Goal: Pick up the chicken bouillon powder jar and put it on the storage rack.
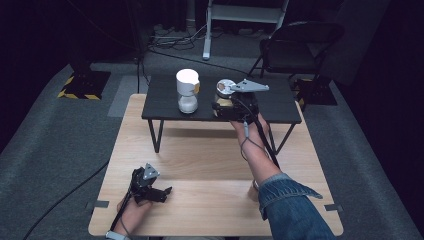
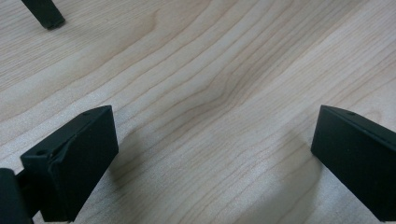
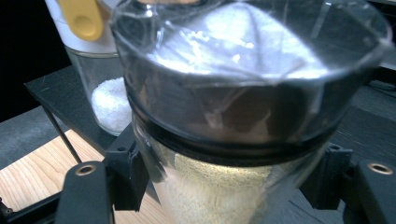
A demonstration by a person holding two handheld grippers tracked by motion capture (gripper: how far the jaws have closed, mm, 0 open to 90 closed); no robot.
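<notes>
A glass jar point(image 1: 225, 92) with a silvery lid stands on the black raised shelf point(image 1: 165, 100). My right gripper point(image 1: 225, 106) is shut on it from the near side. In the right gripper view the jar point(image 3: 233, 116) holds pale beige grains, and a black jaw presses each side of it, so my right gripper point(image 3: 224, 182) grips its lower body. A second jar point(image 1: 186, 92) with a white lid and white grains stands just left of it. My left gripper point(image 1: 162, 194) rests low on the wooden table at the near left, open with nothing in it point(image 2: 215, 154).
The wooden table point(image 1: 210, 165) carries the shelf on thin black legs point(image 1: 159, 135); one leg's foot point(image 2: 44, 11) shows ahead of the left gripper. The white-lidded jar point(image 3: 105, 93) has a yellow tab point(image 3: 81, 18). A chair point(image 1: 300, 45) and cables lie beyond.
</notes>
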